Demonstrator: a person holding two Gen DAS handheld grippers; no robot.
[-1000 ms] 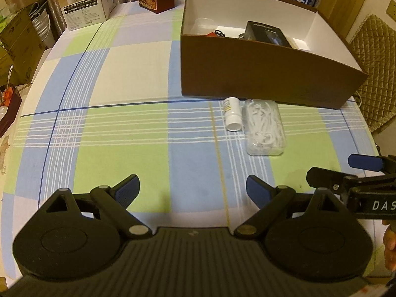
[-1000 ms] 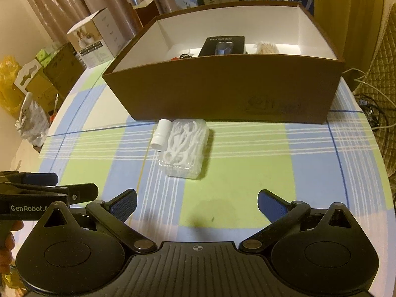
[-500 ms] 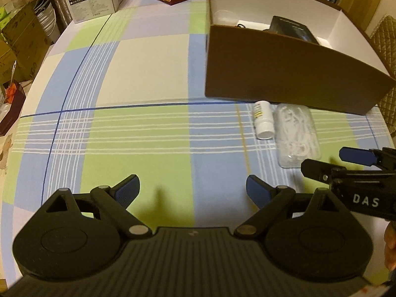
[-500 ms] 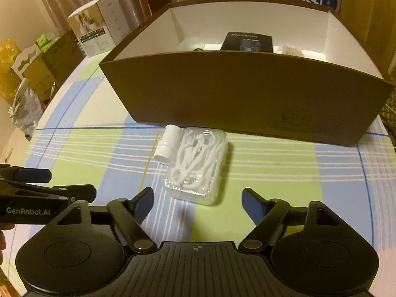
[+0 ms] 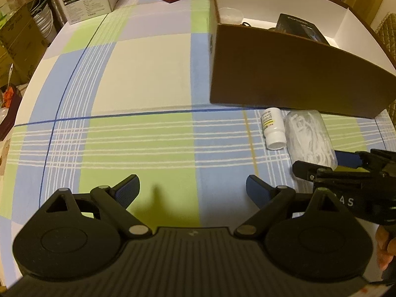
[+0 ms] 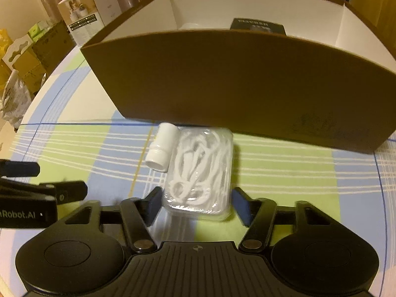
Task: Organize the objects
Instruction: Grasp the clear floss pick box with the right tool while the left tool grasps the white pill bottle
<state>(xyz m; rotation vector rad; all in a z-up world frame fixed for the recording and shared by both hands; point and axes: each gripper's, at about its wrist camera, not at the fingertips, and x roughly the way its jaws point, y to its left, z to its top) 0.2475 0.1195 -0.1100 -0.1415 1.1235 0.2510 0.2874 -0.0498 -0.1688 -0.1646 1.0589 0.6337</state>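
A round bench (image 5: pixel 148 74) under a blue, green and cream plaid cloth carries a large brown cardboard box (image 6: pixel 247 79) with a white interior, open at the top and already holding a dark packet (image 6: pixel 257 26). Just in front of the box's near wall lie the two items left out: a clear plastic case of white floss picks (image 6: pixel 200 170) and, touching its left side, a small white bottle (image 6: pixel 163 146) lying flat.

The right claw (image 6: pixel 195 205) hangs low over the near end of the case, its jaws closing, with the case's end between them but the pads apparently not yet pressing. The left claw (image 5: pixel 193 188) hovers released over bare cloth, well left of both items, holding nothing.

The case lies with its long axis running from the claw toward the box wall, so the jaws cross its short width, which looks like the right way to take it. The bottle lies nearly parallel, tilted slightly, its cap end toward the person and its base toward the box.

A clean pickup here would probably mean centring the pads on the case's straight side walls and closing gently, since thin plastic may flex or pop out. The left pad sits near the bottle's cap, and a careless squeeze could nudge it rolling.
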